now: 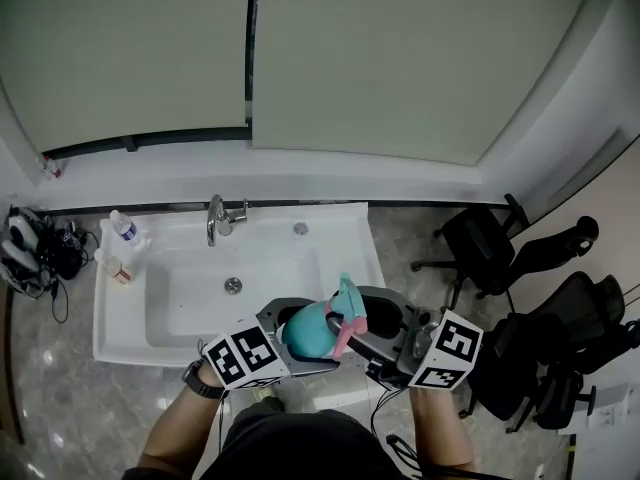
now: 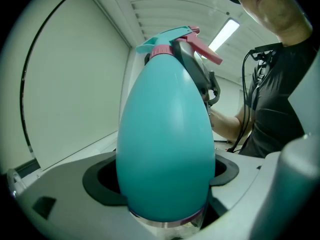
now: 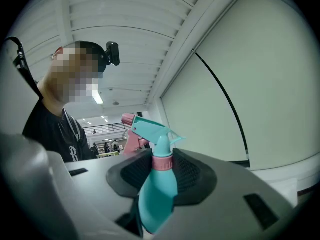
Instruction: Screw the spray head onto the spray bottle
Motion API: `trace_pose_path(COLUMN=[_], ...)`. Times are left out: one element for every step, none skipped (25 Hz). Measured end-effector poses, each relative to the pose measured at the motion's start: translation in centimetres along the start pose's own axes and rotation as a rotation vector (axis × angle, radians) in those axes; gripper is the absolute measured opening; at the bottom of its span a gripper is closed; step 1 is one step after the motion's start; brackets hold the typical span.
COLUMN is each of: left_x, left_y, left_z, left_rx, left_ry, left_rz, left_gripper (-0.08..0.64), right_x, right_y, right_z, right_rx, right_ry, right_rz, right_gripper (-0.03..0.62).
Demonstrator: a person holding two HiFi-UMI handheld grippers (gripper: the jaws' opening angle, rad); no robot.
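Spray head [image 1: 347, 301] sits on the spray bottle [image 1: 303, 334] above the sink's [image 1: 160, 353] front edge, my left tongs [image 2: 166, 186] clamping its body, my right tongs [image 3: 159, 180] clamping the collar [image 3: 162, 162]; I judge only tightening remains.

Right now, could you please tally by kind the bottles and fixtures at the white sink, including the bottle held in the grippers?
Teal egg-shaped plastic spray bottle with pink trigger: 1
Small bottles on the basin's left ledge: 2
Chrome tap: 1
White rectangular sink basin: 1
Total: 5
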State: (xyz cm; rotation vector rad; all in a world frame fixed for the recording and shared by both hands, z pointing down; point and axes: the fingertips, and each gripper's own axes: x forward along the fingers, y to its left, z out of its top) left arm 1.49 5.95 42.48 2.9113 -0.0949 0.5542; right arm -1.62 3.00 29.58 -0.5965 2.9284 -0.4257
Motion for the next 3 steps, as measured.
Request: trace_pose_path(left_x=[0.3, 0.7, 1.1], left_y=[-1.3, -2.7, -4.1], left_z=[0.1, 0.2, 0.3], left_rx=[0.000, -0.001, -0.002], left_ry=[0.000, 0.000, 0.000], left_rz=[0.006, 0.013, 0.020], left_gripper=[0.446, 0.446, 0.446], right_x=[-0.9, -1.9, -2.9], right_y=[1.1, 2.1, 3.2], right_z=[-0.1, -0.2, -0.3], right_rx=[-0.002, -0.005, -0.007], right_ry=[0.000, 0.001, 0.003], right_rz=[0.007, 0.014, 0.022], right_gripper=[0.130, 0.130, 0.130])
